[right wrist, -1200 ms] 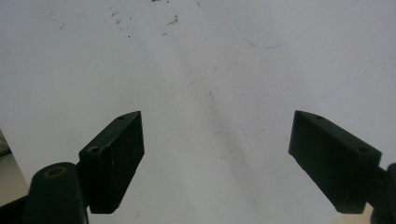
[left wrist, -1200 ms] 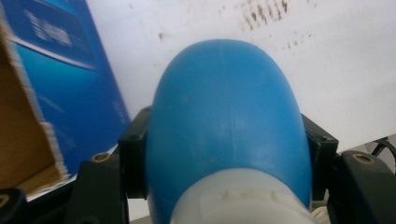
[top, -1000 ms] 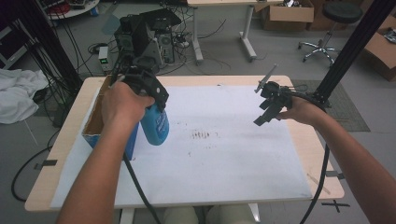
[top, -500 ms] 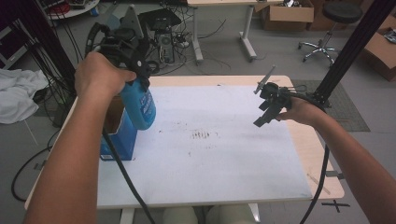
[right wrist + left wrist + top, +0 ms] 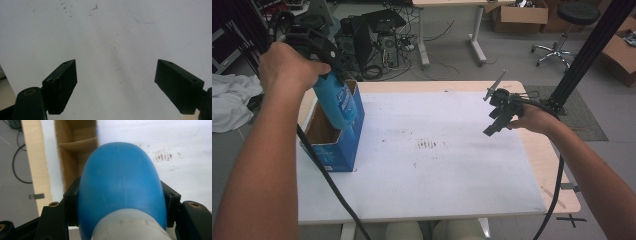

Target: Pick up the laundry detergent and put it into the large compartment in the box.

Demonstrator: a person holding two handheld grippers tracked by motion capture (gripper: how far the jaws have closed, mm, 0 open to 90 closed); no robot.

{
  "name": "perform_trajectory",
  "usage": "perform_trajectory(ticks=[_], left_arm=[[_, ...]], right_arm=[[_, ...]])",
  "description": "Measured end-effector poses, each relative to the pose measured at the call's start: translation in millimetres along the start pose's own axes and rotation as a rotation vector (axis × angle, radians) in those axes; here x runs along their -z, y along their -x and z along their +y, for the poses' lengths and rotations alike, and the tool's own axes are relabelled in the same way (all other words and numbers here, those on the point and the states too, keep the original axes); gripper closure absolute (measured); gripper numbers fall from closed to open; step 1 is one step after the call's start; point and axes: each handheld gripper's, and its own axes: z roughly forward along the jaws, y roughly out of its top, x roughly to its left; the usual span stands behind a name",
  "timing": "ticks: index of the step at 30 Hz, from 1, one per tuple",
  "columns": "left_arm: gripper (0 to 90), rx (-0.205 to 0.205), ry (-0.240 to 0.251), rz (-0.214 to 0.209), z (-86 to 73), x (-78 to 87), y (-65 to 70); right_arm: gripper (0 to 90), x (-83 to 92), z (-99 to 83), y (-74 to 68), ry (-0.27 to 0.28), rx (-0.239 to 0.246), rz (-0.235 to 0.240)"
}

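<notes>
My left gripper is shut on a blue bottle with a white neck, held bottom-down over the open top of a blue cardboard box at the table's left edge. In the left gripper view the black pads press both sides of the bottle, and the box's brown inside lies beyond it. My right gripper hovers over the right side of the white sheet, open with nothing between its jaws. In the right gripper view the right gripper looks down on bare sheet.
A smudge of dark marks sits mid-sheet. A black slanted pole rises past the table's right corner. Computer gear and cables lie on the floor beyond the table, and a white cloth at the left.
My left hand has raised the blue bottle and carried it leftward, from beside the box to above its open top. The right gripper has stayed put.
</notes>
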Motion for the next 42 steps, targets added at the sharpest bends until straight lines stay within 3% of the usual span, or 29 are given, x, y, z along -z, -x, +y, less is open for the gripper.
perform_trajectory(ticks=[3, 9, 21, 25, 42], left_arm=[[37.9, 0.025, 0.007, 0.020, 0.7, -3.0, -10.6], [37.9, 0.024, 0.015, 0.068, 1.7, -12.2, -18.6], [37.9, 0.049, 0.023, 0.051, -1.2, -41.8, -42.7], [37.9, 0.043, 0.013, 0.060, -1.2, -51.1, -45.2], [37.9, 0.031, -0.043, 0.043, -10.9, -125.1, -53.1]], right_arm=[[18.1, 0.2, 0.3, -0.7, -0.001, -0.003, 0.001], [18.2, 0.2, -0.3, -1.1, -0.005, -0.002, -0.001], [18.2, -1.0, -0.7, 0.1, -0.008, 0.006, -0.005], [18.1, -2.3, 0.1, 0.2, -0.013, 0.005, -0.007], [18.3, -9.8, -5.2, 2.1, -0.018, -0.006, 0.009]])
